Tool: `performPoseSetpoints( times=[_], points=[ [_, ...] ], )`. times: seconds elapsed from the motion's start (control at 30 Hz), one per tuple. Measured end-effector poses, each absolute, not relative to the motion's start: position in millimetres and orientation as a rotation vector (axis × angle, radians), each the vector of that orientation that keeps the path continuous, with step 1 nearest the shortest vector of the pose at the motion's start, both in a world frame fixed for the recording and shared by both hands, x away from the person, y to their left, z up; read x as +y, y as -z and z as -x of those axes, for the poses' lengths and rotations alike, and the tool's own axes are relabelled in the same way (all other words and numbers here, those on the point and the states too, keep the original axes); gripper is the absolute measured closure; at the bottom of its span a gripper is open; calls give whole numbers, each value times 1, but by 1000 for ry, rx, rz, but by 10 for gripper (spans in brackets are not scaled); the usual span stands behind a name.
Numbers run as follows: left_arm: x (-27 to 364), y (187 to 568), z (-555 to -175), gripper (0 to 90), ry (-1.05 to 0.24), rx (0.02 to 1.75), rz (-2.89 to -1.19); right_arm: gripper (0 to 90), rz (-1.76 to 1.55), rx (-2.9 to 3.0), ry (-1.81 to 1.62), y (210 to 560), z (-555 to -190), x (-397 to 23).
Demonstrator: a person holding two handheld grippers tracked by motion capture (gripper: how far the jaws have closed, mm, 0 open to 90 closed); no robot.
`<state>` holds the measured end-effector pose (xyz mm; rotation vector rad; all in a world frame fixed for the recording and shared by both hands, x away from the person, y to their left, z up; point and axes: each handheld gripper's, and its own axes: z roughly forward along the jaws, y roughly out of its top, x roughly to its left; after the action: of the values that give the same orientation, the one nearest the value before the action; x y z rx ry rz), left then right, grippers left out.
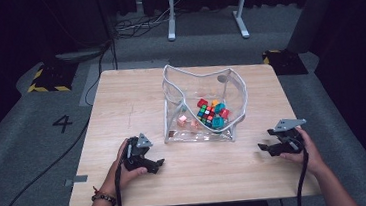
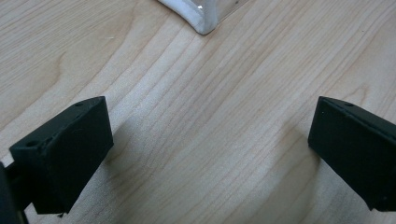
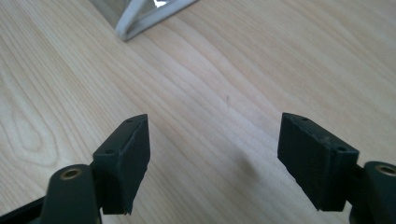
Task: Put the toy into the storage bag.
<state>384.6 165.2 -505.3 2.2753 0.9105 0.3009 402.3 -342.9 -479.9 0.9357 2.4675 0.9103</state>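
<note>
A clear plastic bag (image 1: 204, 106) with white edging is seen slumped open, holding coloured puzzle cubes (image 1: 211, 112). A "4" (image 1: 62, 123) is marked on the floor. The jaws of the left gripper (image 1: 157, 164) and the right gripper (image 1: 264, 149) are spread, nothing between them.

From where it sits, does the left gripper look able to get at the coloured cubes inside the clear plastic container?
Probably yes, but only from above. The left gripper rests open on the wooden table, and the clear plastic container walls off the coloured cubes at table level. Its open top looks unobstructed.

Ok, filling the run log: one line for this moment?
left gripper: open, empty | right gripper: open, empty | clear bag: cubes inside, untouched
</note>
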Motion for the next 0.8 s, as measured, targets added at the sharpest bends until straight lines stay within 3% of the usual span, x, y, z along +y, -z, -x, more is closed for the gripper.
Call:
performPoseSetpoints(
  times=[0.37,0.8],
  points=[
    [165,506,-385,0,-295,912,-2273,204,-1066,2369,-1050,504,-391,-359],
    [164,506,-385,0,-292,913,-2268,186,-1075,2356,-1046,505,-391,-358]
  ],
)
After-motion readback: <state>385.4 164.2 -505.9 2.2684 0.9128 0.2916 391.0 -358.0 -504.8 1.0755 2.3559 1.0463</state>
